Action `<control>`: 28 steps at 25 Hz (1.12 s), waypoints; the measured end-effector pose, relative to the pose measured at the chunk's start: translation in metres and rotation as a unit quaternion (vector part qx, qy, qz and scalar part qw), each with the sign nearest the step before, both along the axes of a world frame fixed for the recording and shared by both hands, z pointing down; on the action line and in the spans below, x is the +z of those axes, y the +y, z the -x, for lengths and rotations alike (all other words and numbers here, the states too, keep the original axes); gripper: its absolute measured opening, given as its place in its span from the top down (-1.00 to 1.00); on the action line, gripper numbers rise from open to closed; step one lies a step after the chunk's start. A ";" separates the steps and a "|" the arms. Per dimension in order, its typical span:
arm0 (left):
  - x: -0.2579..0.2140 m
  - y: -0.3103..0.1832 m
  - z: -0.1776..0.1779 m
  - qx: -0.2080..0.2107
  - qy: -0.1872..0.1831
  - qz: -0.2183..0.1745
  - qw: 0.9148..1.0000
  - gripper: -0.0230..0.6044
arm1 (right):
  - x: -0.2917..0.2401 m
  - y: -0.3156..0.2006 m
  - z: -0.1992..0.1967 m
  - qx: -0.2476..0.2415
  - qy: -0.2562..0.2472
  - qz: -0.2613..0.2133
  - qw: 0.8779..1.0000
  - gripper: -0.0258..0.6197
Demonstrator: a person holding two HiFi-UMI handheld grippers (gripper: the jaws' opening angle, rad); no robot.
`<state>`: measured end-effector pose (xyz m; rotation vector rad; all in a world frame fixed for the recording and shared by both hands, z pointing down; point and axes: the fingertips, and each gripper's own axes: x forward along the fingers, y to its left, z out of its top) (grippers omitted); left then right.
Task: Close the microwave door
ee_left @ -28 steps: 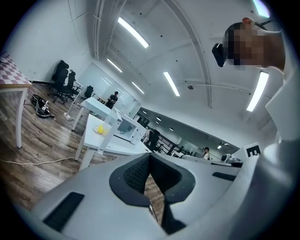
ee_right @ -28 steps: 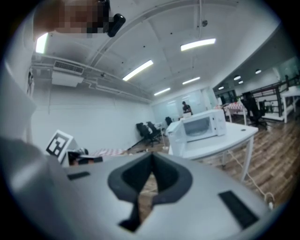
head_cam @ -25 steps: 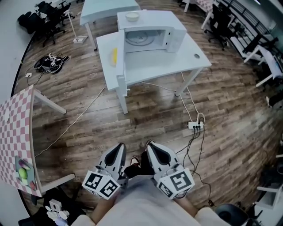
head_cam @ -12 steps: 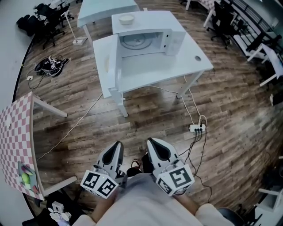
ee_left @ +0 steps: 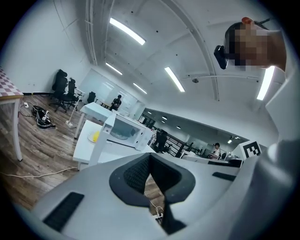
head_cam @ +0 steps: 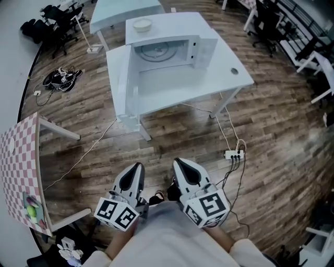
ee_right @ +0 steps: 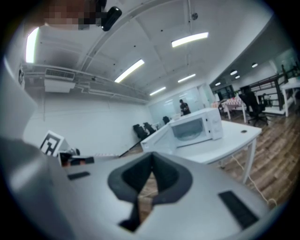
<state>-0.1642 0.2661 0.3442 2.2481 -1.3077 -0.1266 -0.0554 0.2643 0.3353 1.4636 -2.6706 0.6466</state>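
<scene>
The white microwave [head_cam: 172, 41] stands on a white table [head_cam: 209, 83] at the top of the head view. Its door [head_cam: 124, 78] is swung wide open to the left, and the glass turntable shows inside. A pale bowl [head_cam: 142, 24] rests on top. Both grippers hang low by the person's body, far from the table: the left gripper [head_cam: 136, 169] and the right gripper [head_cam: 180, 166] are shut and hold nothing. The left gripper view shows the microwave [ee_left: 125, 131] and its open door [ee_left: 100, 144] in the distance; the right gripper view shows the microwave [ee_right: 194, 126] too.
Wooden floor lies between me and the table. A power strip [head_cam: 233, 154] with cables sits on the floor at right. A pink checkered table [head_cam: 21, 156] stands at left, a second pale table [head_cam: 117, 10] behind the microwave, and office chairs [head_cam: 57, 21] at the far edges.
The head view has drifted, so the table and microwave sit slightly higher and more to the left. Both grippers stay shut in the same low position.
</scene>
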 end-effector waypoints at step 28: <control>0.001 -0.084 -0.001 -0.036 -0.006 0.019 0.999 0.87 | 0.003 -0.087 0.020 -0.075 -0.030 0.027 0.996 0.85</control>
